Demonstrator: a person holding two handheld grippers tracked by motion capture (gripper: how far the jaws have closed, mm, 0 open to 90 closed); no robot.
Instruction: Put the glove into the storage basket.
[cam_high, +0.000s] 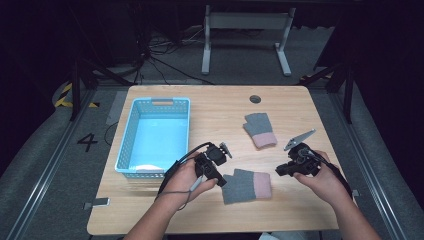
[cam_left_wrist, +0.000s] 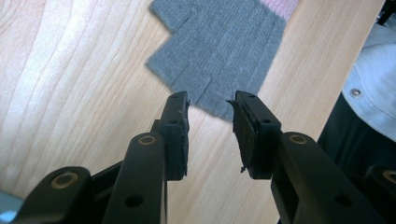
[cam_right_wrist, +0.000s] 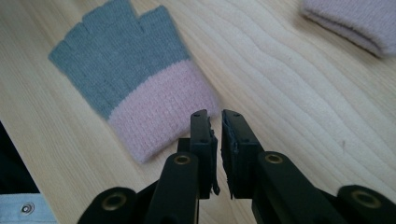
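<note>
near glove (cam_high: 246, 185) lies flat at the table's (cam_high: 210, 115) near edge, between the two hands, grey fingers left, pink cuff right. left gripper (cam_high: 214, 165) hangs just off its finger ends, jaws parted, nothing between them. right gripper (cam_right_wrist: 214, 122) sits just beside the cuff, jaws a narrow slit apart, empty. far glove (cam_high: 260, 129) rests well apart, toward the far right; blue basket (cam_high: 154, 136) at the left. risks: a re-grip catching one knit layer only, so the glove sags or unfolds; pads snagging yarn; dragging it off the near edge.

One glove (cam_high: 247, 185) lies between both tools, another (cam_high: 260, 130) behind, basket (cam_high: 129, 137) left.
</note>
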